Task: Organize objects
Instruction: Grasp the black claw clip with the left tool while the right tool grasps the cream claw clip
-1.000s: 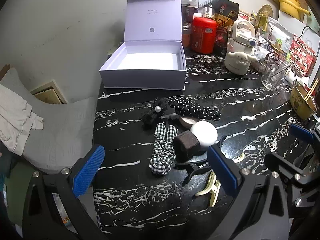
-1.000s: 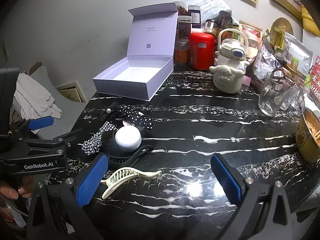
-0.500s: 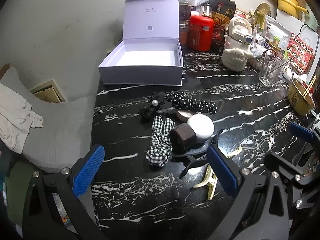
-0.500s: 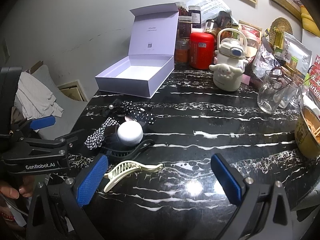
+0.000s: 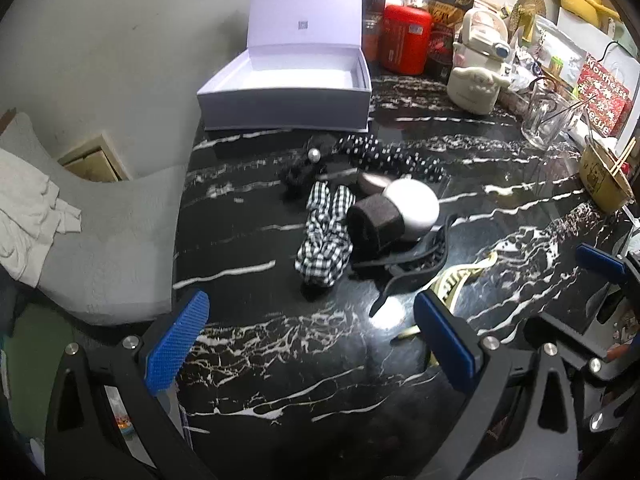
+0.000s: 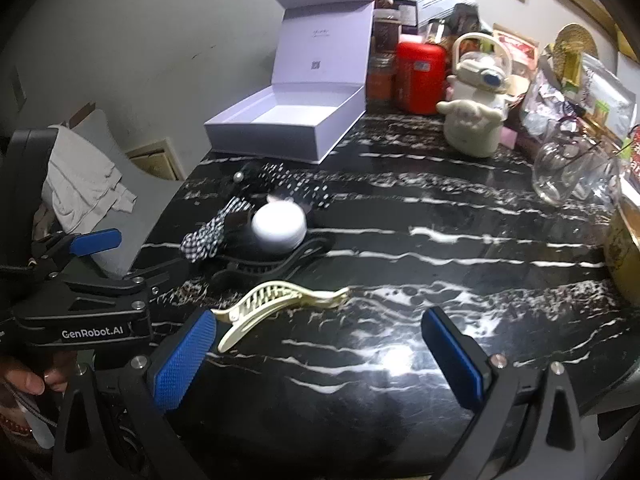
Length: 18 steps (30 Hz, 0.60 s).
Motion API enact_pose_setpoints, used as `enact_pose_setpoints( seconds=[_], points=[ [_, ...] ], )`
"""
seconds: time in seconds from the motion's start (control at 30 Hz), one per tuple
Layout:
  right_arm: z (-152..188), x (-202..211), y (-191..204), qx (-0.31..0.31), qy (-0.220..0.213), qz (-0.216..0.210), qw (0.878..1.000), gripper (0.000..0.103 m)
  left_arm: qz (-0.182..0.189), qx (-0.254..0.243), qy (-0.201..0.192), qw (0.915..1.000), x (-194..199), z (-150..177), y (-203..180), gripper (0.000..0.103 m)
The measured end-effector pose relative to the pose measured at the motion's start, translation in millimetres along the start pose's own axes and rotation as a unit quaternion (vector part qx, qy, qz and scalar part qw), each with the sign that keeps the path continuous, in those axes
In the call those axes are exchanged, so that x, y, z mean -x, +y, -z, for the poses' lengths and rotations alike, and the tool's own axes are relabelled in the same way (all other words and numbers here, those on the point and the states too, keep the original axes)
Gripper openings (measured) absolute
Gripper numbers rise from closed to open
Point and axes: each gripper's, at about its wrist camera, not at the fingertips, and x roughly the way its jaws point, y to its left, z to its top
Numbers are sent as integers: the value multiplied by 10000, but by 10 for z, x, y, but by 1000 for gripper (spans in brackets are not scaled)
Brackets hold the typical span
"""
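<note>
An open lavender box point(image 5: 288, 96) point(image 6: 288, 124) stands empty at the table's far left. A pile of hair things lies mid-table: a checked scrunchie point(image 5: 326, 232) point(image 6: 206, 234), a polka-dot band point(image 5: 392, 156) point(image 6: 298, 188), a black pearl bow point(image 5: 304, 164), a brown roll point(image 5: 374, 222), a white round case point(image 5: 414, 206) point(image 6: 279, 226), a black claw clip point(image 5: 412, 268) point(image 6: 272, 264) and a cream claw clip point(image 6: 276, 300) point(image 5: 456, 280). My left gripper point(image 5: 310, 344) hangs open short of the scrunchie. My right gripper point(image 6: 320, 360) is open just behind the cream clip.
Along the back stand a red canister point(image 5: 406, 38) point(image 6: 420, 72), a white character kettle point(image 5: 478, 76) point(image 6: 476, 120), jars and snack bags. A glass cup point(image 5: 546, 120) point(image 6: 576, 172) and a bowl with chopsticks point(image 5: 604, 176) sit right. A grey cushion with white cloth point(image 5: 28, 208) lies left of the table.
Both grippers have moved forward toward the pile of hair things, which now looks nearer in both views. Nothing on the table has shifted, and both stay open.
</note>
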Motion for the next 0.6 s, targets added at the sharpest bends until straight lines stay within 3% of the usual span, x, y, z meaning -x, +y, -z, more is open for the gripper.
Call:
enact_pose_setpoints(
  seconds=[0.6],
  points=[
    [1, -548, 200, 258, 552, -325, 9976, 103, 302, 192, 226, 9991, -268, 29, 209, 103]
  ],
)
